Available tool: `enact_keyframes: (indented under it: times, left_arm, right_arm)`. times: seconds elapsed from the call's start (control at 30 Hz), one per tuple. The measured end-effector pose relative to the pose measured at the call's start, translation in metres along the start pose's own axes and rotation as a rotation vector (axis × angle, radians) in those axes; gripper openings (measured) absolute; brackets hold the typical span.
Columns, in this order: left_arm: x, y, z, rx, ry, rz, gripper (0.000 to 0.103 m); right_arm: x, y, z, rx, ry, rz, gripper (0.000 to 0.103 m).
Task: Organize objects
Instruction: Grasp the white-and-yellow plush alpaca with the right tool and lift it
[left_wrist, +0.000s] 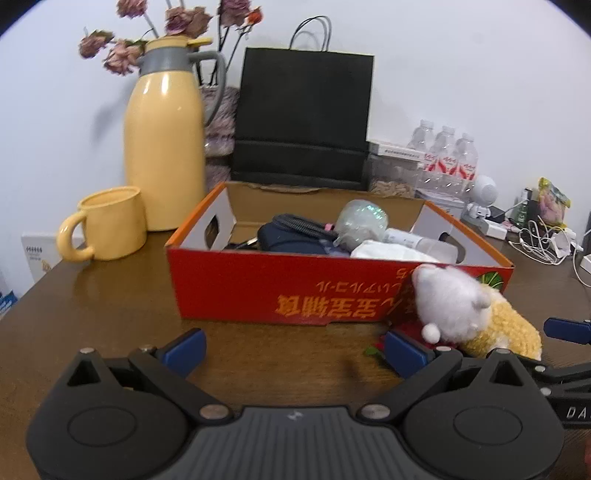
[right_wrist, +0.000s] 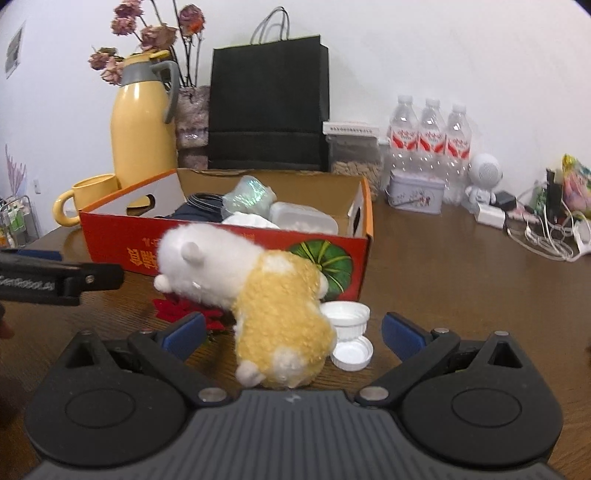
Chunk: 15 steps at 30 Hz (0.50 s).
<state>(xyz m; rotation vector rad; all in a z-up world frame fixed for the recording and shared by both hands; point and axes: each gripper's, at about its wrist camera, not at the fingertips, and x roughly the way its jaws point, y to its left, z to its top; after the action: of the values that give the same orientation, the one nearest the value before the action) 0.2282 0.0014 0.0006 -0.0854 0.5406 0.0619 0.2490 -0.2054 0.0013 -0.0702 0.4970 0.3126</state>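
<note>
A red cardboard box (left_wrist: 258, 288) (right_wrist: 110, 236) stands open on the brown table and holds a dark pouch (left_wrist: 291, 240), a clear wrapped ball (left_wrist: 364, 221), white cloth and a plastic tub (right_wrist: 303, 218). A white and yellow plush toy (right_wrist: 273, 314) (left_wrist: 465, 310) lies against the box's front, over a red flower (right_wrist: 177, 308). My right gripper (right_wrist: 293, 332) is open, its fingers either side of the toy's yellow rear. Two white bottle caps (right_wrist: 349, 334) lie beside the toy. My left gripper (left_wrist: 293, 349) is open over bare table, the toy by its right finger.
A yellow thermos jug (left_wrist: 164, 140), a yellow mug (left_wrist: 107, 223), a black paper bag (left_wrist: 303, 118) and dried flowers stand behind the box. Water bottles (right_wrist: 430, 136), a tin (right_wrist: 415, 192), a white figurine (right_wrist: 484, 177) and tangled cables (right_wrist: 546, 236) fill the right side.
</note>
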Motion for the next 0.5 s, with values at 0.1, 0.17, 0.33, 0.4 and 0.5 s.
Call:
enact_keyframes:
  times: [0.1,0.17,0.33,0.4,0.5]
  left_arm:
    - [0.000,0.005,-0.002,-0.025,0.018,0.003,0.103]
    - [0.001,0.009,-0.003,-0.040,0.025,0.006,0.103]
    - [0.001,0.010,-0.004,-0.043,0.032,0.016,0.103]
    - [0.001,0.009,-0.005,-0.038,0.034,0.018,0.103]
    - [0.001,0.009,-0.006,-0.038,0.038,0.021,0.103]
  right_arm:
    - [0.000,0.000,-0.002,0.008,-0.008,0.032,0.103]
    - [0.000,0.001,-0.001,-0.001,-0.009,0.040,0.098]
    - [0.015,-0.001,0.003,0.041,0.039,0.074,0.079]
    - [0.021,-0.005,0.005,0.076,0.062,0.095,0.074]
    - [0.028,-0.011,0.004,0.119,0.102,0.118,0.055]
